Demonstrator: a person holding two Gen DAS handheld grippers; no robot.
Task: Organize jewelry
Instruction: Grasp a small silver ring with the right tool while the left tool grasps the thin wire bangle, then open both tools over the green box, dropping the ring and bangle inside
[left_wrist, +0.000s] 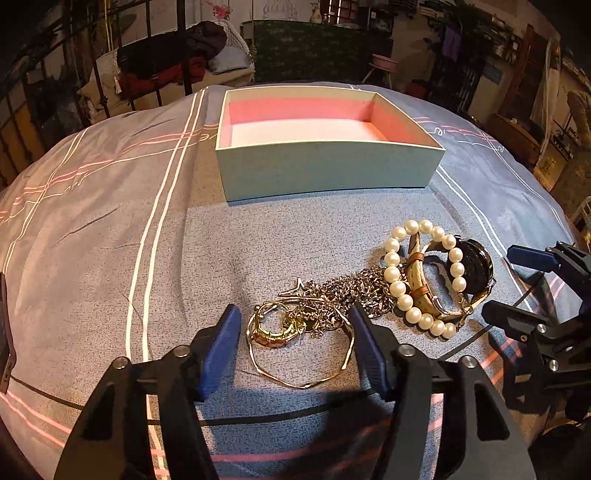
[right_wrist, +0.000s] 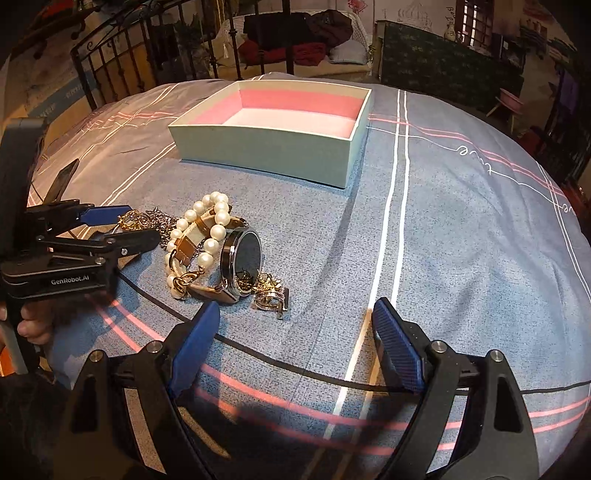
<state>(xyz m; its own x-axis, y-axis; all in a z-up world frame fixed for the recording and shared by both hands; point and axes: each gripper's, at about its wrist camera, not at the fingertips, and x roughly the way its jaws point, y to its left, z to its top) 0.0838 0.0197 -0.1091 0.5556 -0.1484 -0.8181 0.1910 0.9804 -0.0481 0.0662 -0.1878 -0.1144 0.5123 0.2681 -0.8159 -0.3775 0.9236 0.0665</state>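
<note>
- Left gripper (left_wrist: 291, 325): lowered over the near end of the jewelry pile, blue pads partly apart; a thin gold bangle (left_wrist: 301, 373) and a gold ring (left_wrist: 275, 330) lie between the pads, and the right pad is at or very close to the bangle's edge; whether the pads press on anything cannot be told
- Right gripper (right_wrist: 291, 325): jaws wide, nothing between them; its left pad sits just in front of the watch strap, apart from it
- Jewelry pile: on the blue-grey striped bedspread (left_wrist: 110, 229), in front of the box; it holds a pearl bracelet (left_wrist: 397, 284), a tangle of silver chain (left_wrist: 354, 288), a dark-faced watch (right_wrist: 243, 258) on a tan strap, and a small crown-shaped gold piece (right_wrist: 271, 293) just beside the watch
- Box (left_wrist: 325, 168): open, pale outside and pink inside, standing on the bedspread well behind the pile, with no jewelry visible in it
- Person's hand (right_wrist: 33, 321): seen in the right wrist view, gripping the left gripper's handle
</note>
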